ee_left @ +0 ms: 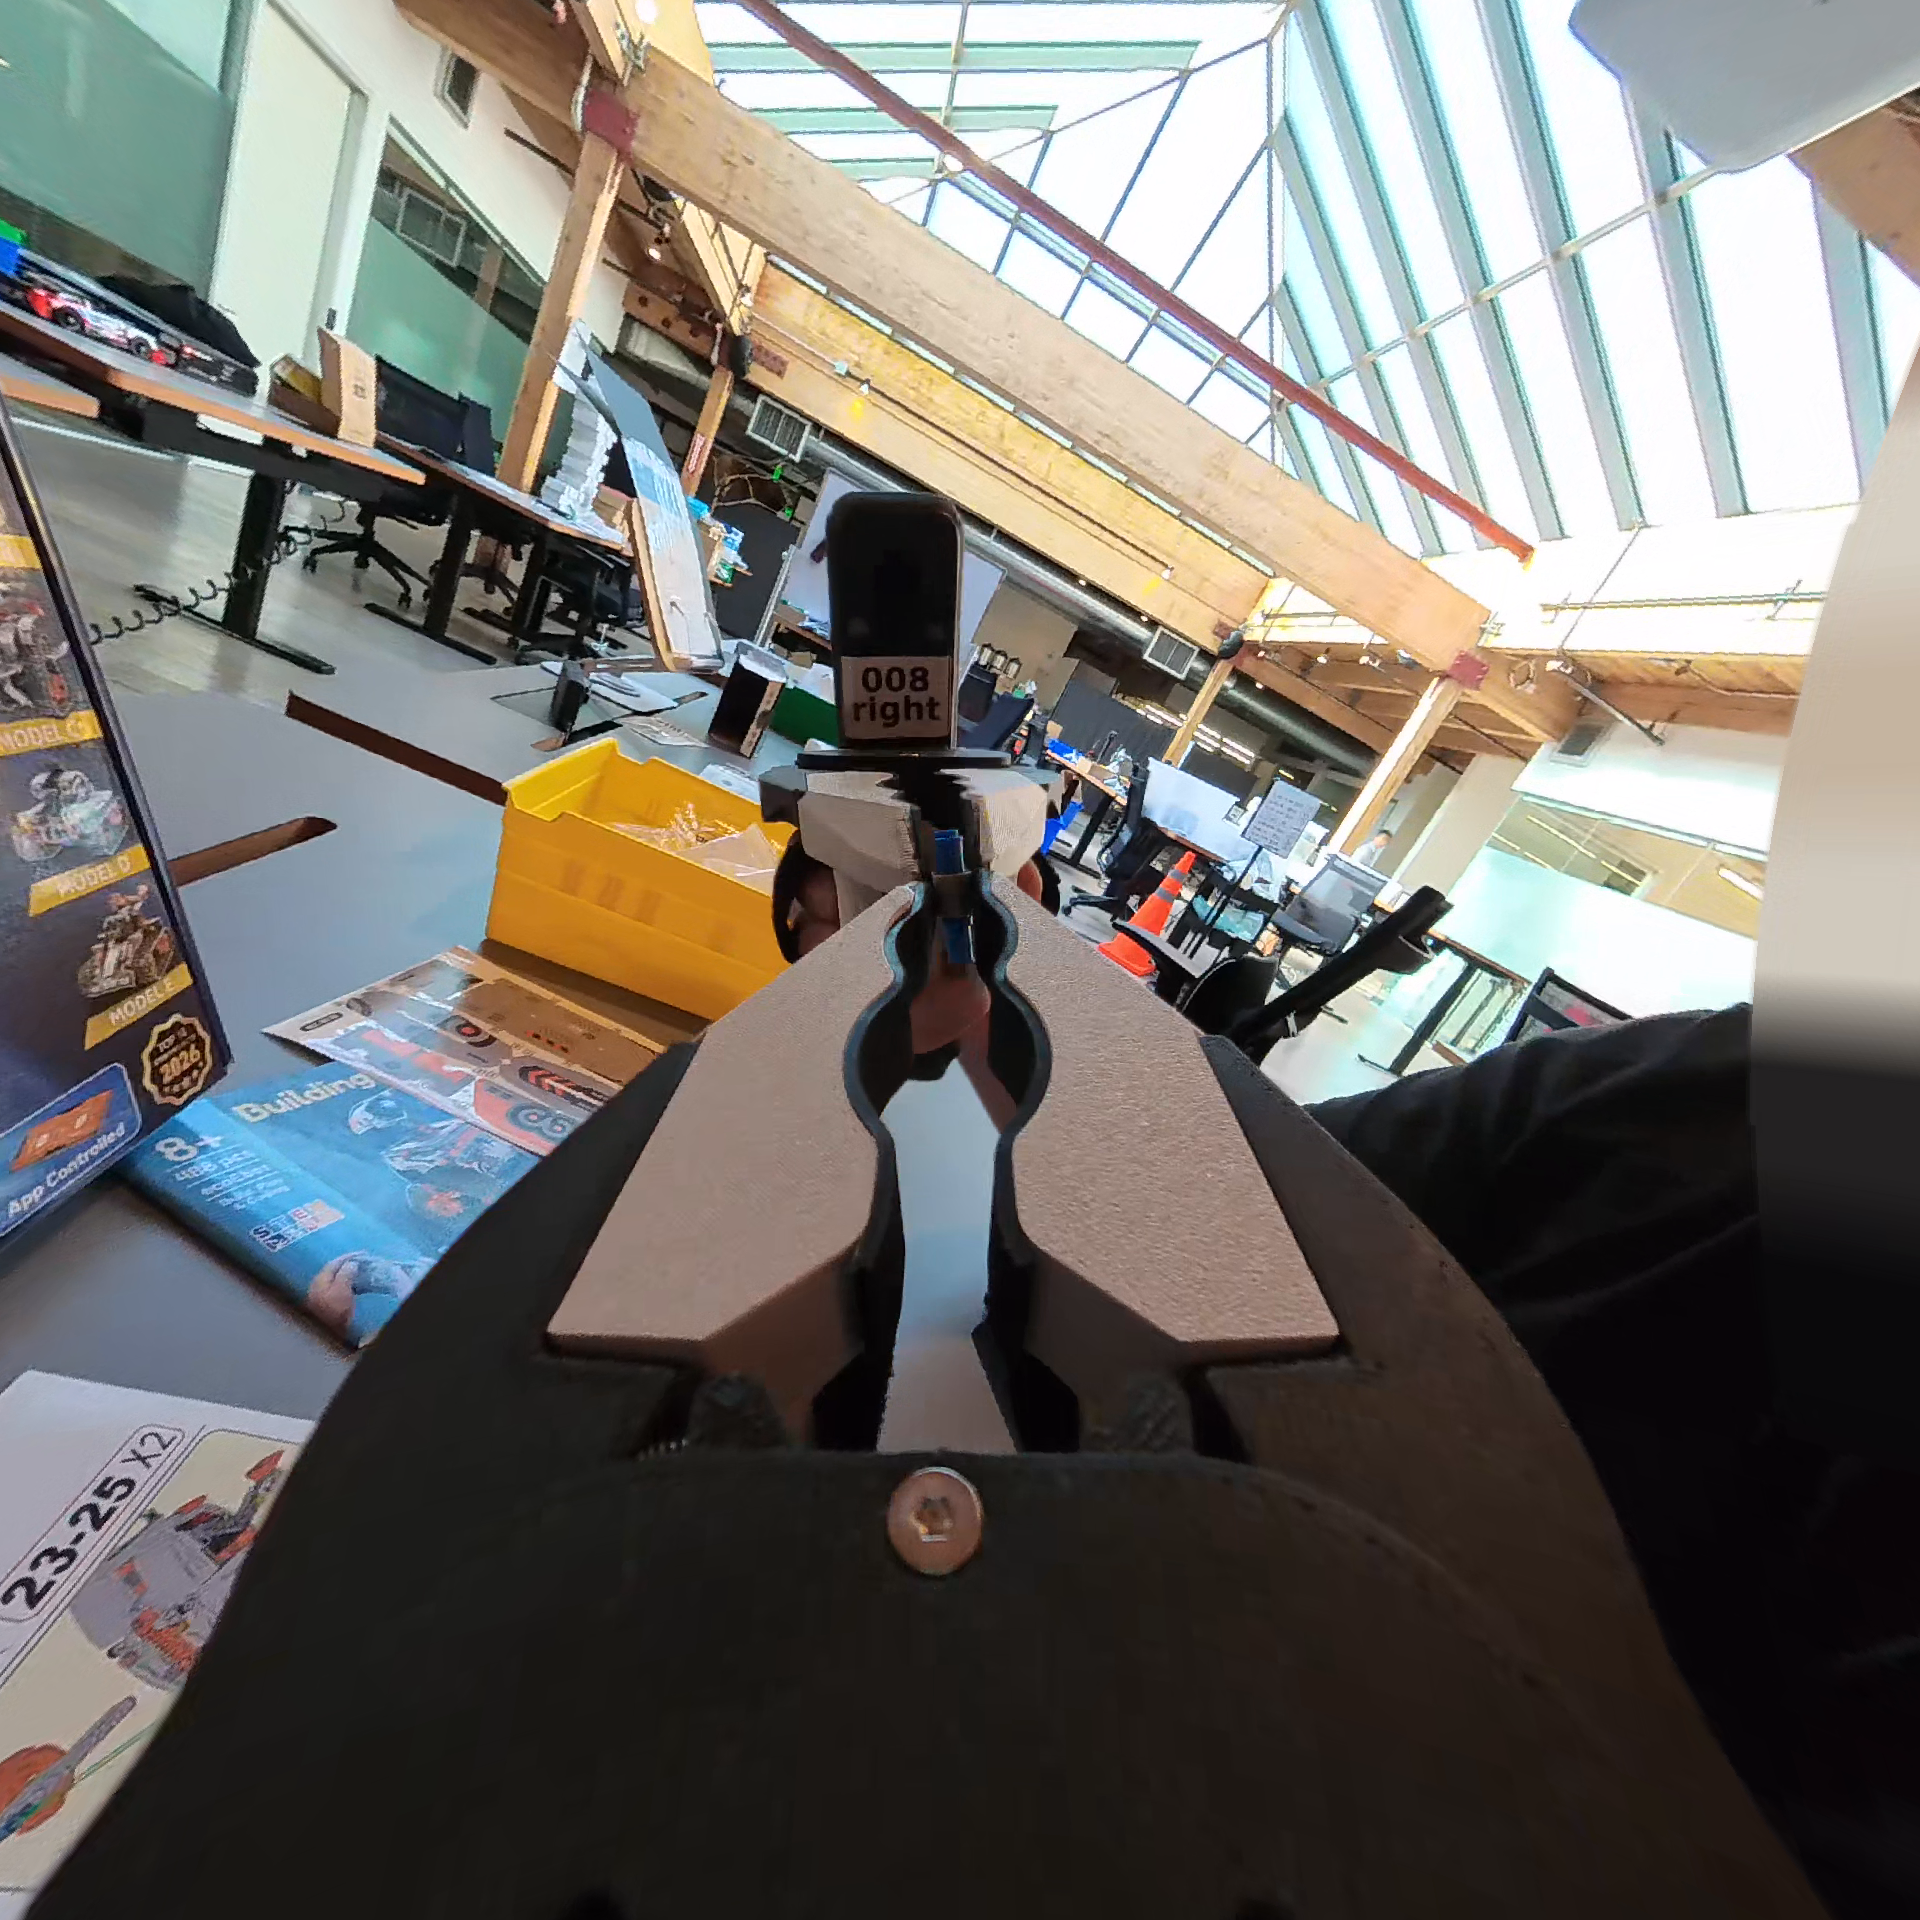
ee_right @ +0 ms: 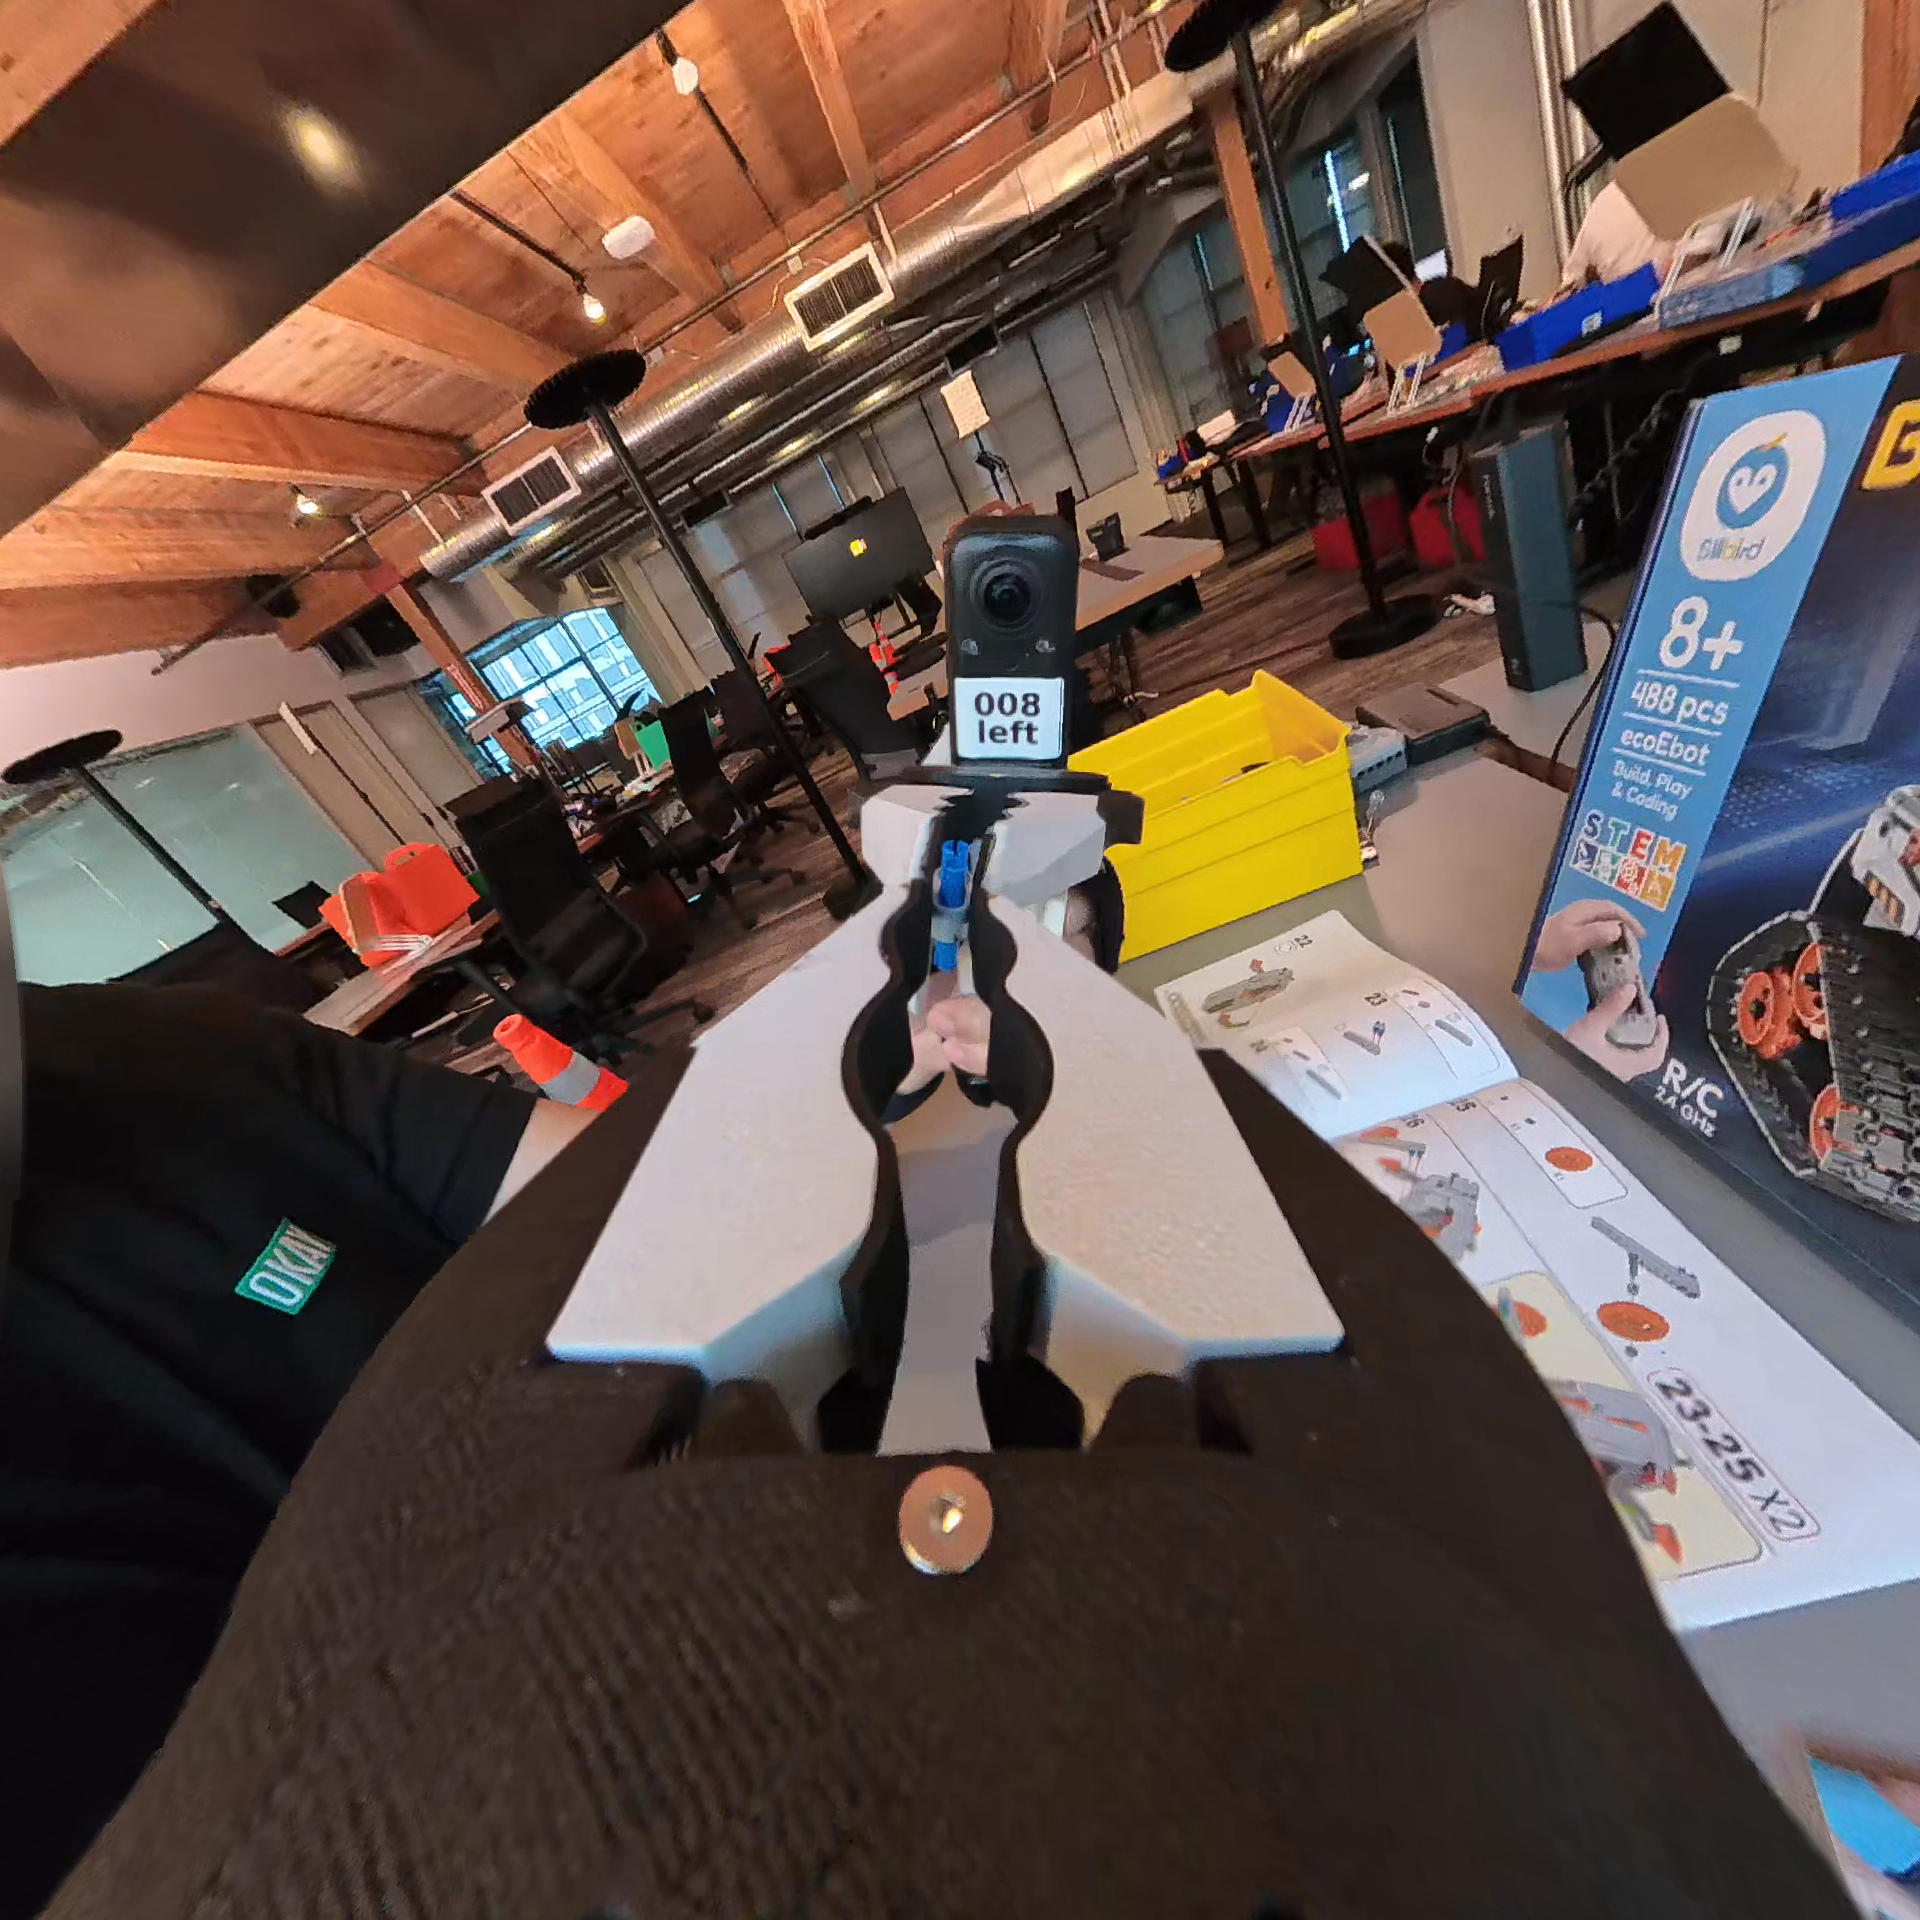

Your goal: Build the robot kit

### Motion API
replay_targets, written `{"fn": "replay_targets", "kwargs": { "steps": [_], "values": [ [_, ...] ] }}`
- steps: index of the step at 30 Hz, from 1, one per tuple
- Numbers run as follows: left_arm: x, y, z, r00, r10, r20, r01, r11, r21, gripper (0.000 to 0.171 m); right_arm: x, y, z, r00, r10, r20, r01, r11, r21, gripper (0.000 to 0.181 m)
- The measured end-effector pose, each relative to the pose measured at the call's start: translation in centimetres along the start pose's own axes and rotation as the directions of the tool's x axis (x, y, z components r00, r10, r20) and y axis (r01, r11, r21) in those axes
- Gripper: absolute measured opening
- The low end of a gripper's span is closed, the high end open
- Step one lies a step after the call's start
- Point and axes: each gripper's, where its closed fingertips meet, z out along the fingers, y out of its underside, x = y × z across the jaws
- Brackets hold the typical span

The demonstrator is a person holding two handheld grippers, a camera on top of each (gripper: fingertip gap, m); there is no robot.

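Observation:
My left gripper (ee_left: 951, 902) and my right gripper (ee_right: 951, 906) point at each other, tip to tip, above a grey table (ee_left: 343, 914). Both are shut on one small part of blue pins and a thin grey beam (ee_left: 948, 923), which spans the two sets of tips. In the right wrist view the part (ee_right: 943, 948) runs along the narrow gap between my fingers. The right gripper (ee_left: 940, 836) faces me in the left wrist view with a black camera on top. The left gripper (ee_right: 961, 836) faces me the same way in the right wrist view. A hand shows behind each.
A yellow bin (ee_left: 623, 883) (ee_right: 1247, 821) holding clear bags stands on the table. A toy kit box (ee_left: 73, 883) (ee_right: 1766, 831) stands upright beside an open instruction booklet (ee_left: 114, 1538) (ee_right: 1558, 1247), a blue booklet (ee_left: 312, 1184) and a sticker sheet (ee_left: 468, 1029). A person's dark sleeve (ee_left: 1558, 1247) is close. The grippers are tip to tip, or close to it.

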Motion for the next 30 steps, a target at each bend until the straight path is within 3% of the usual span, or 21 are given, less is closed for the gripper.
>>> {"fn": "replay_targets", "kwargs": {
  "steps": [5, 9, 12, 14, 16, 21, 24, 30],
  "values": [
    [-0.1, -0.4, 0.3, 1.0, -0.015, 0.018, 0.015, 0.999, 0.029, 0.005, 0.3, 0.5, -0.1, 1.0, 0.016, -0.018, -0.017, 0.999, -0.038, 0.01],
    [0.0, -0.3, 0.2, 0.999, 0.038, 0.032, -0.038, 0.999, 0.003, 0.006, 0.0, 0.5, -0.1, 0.997, 0.074, 0.021, -0.073, 0.996, -0.046, 0.004],
    [-0.3, -0.2, -0.6, 0.964, 0.225, 0.142, -0.216, 0.974, -0.071, 0.042, -0.1, -0.2, -0.7, 0.985, 0.159, 0.069, -0.159, 0.987, -0.008, 0.004],
    [-1.0, -0.2, -1.3, 0.862, 0.436, 0.258, -0.4, 0.898, -0.182, 0.045, 0.2, -0.1, -1.0, 0.978, 0.197, 0.068, -0.197, 0.98, -0.018, 0.004],
    [-0.5, -0.2, -1.4, 0.728, 0.618, 0.296, -0.561, 0.786, -0.262, 0.041, 0.4, 0.3, -1.0, 0.971, 0.229, 0.062, -0.227, 0.973, -0.042, 0.004],
    [-0.1, 1.6, -0.3, 0.511, 0.825, 0.242, -0.69, 0.562, -0.456, 0.031, 0.1, 1.6, -0.9, 0.949, 0.306, 0.077, -0.295, 0.947, -0.129, 0.004],
    [-0.4, 2.3, 0.0, 0.46, 0.859, 0.226, -0.701, 0.507, -0.5, 0.029, -0.2, 2.3, -1.0, 0.946, 0.315, 0.079, -0.297, 0.938, -0.178, 0.003],
    [-0.1, 3.1, 0.4, 0.457, 0.871, 0.183, -0.719, 0.482, -0.5, 0.016, -0.3, 3.0, -1.3, 0.952, 0.299, 0.063, -0.278, 0.933, -0.23, 0.004]
  ]
}}
